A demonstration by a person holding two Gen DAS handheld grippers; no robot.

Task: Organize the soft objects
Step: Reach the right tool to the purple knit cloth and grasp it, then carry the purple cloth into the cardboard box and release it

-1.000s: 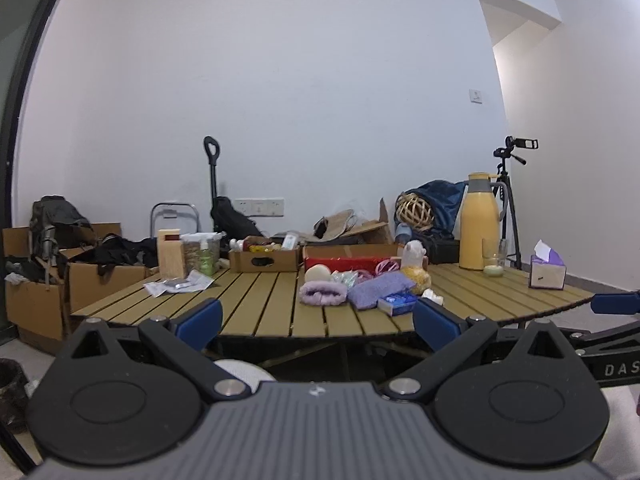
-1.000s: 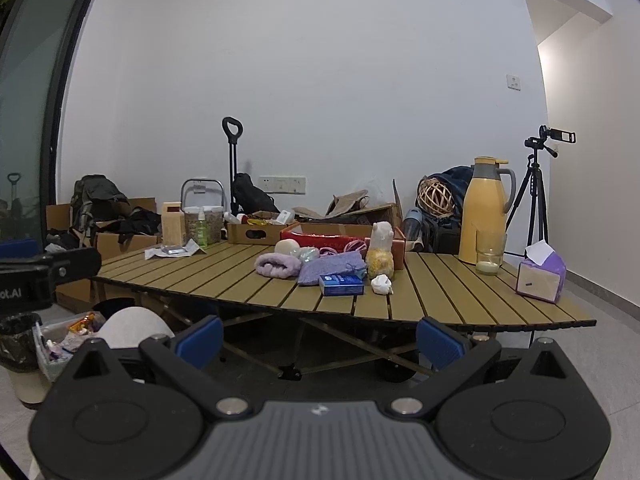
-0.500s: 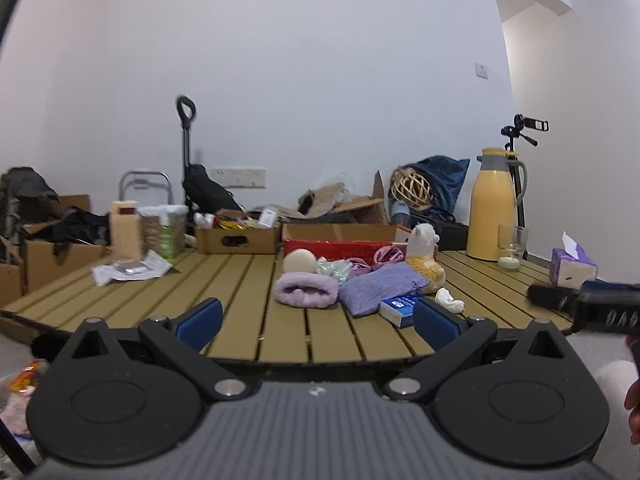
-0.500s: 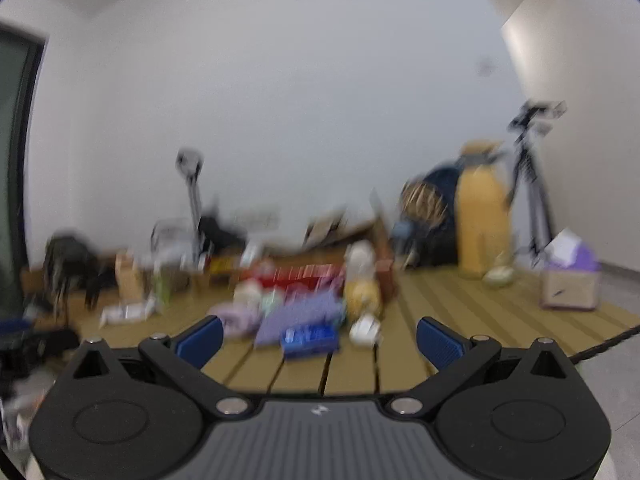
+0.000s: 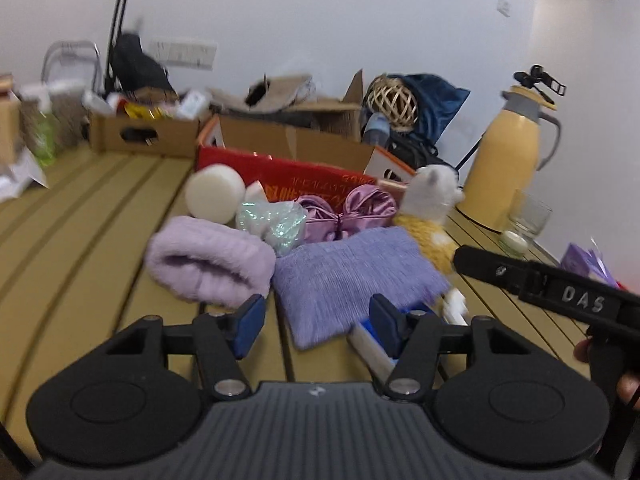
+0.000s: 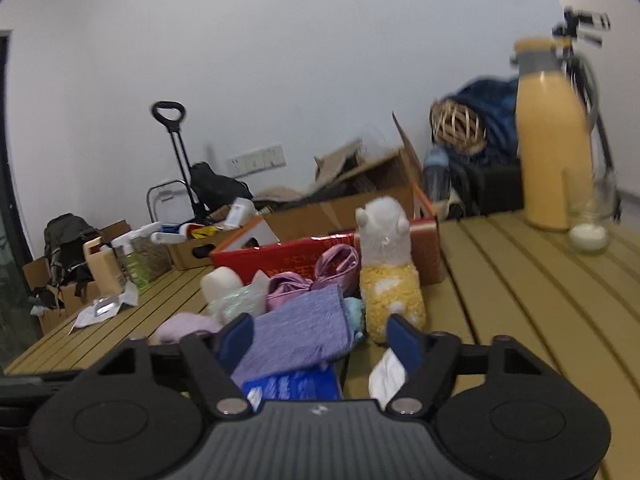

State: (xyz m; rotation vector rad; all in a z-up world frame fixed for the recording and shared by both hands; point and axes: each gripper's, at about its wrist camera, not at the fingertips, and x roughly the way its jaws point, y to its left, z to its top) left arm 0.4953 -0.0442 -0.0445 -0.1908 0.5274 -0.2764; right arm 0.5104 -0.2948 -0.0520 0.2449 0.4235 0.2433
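Observation:
A heap of soft things lies on the slatted wooden table [image 5: 80, 248]: a fluffy lilac headband [image 5: 208, 260], a purple towel [image 5: 348, 276], a pink satin scrunchie [image 5: 344, 212], a round white sponge [image 5: 215, 193], a mint mesh pouf [image 5: 272, 220] and a white-and-yellow alpaca plush [image 5: 432, 216]. My left gripper [image 5: 316, 322] is open just before the towel's near edge. My right gripper [image 6: 320, 340] is open, close over the towel [image 6: 300, 332], with the alpaca [image 6: 388, 276] just beyond its right finger. The right gripper's body shows in the left wrist view [image 5: 560, 292].
A red open box [image 5: 304, 176] stands behind the heap. A blue packet [image 6: 292, 386] and a white crumpled tissue [image 6: 386, 376] lie at the near side. A yellow thermos [image 6: 554, 148], a glass [image 6: 590, 220], cardboard boxes [image 5: 144, 132] and a spray bottle [image 6: 132, 256] stand around.
Both grippers have moved forward from off the table's edge to close over the heap of soft things. Their jaws stand narrower than before but still open.

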